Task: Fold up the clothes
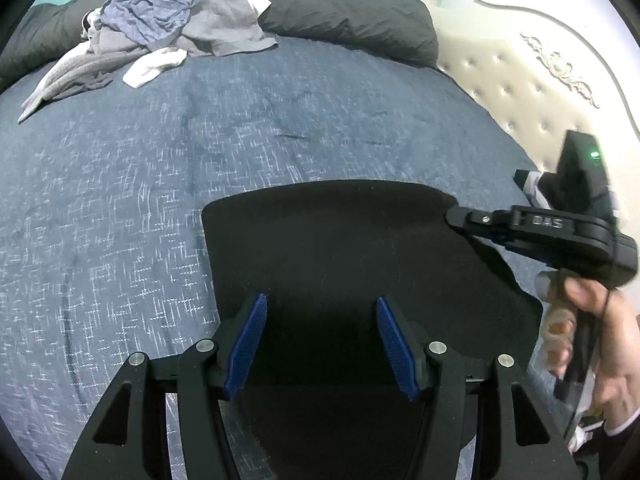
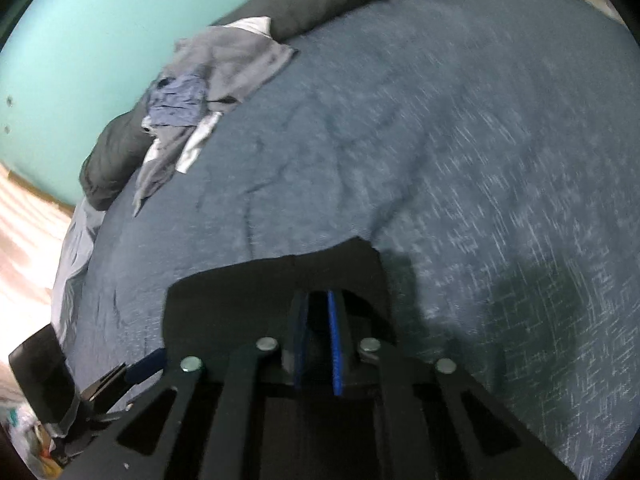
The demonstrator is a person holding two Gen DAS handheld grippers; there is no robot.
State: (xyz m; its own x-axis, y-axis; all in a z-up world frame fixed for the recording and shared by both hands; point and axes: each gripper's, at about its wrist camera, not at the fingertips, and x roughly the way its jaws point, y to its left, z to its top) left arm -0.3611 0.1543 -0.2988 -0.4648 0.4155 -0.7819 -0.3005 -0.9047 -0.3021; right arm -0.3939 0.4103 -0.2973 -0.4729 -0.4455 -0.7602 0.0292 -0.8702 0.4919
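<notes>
A black garment [image 1: 340, 248] lies flat on the blue bedspread [image 1: 140, 184]. My left gripper [image 1: 322, 322] is open above its near part, blue pads [image 1: 248, 340] wide apart with the cloth beneath them. In the left wrist view, my right gripper [image 1: 454, 216], held by a hand [image 1: 600, 332], pinches the garment's right corner. The right wrist view shows the right gripper [image 2: 318, 316] shut on the black garment [image 2: 240, 300], dark cloth between its nearly closed pads. The left gripper [image 2: 136, 370] shows at the lower left there.
A pile of grey, blue and white clothes [image 1: 168, 24] [image 2: 200, 92] sits at the bed's far side against dark pillows [image 1: 352, 12]. A cream tufted headboard [image 1: 540, 80] borders the right. A teal wall [image 2: 80, 40] lies behind. The bedspread's middle is bare.
</notes>
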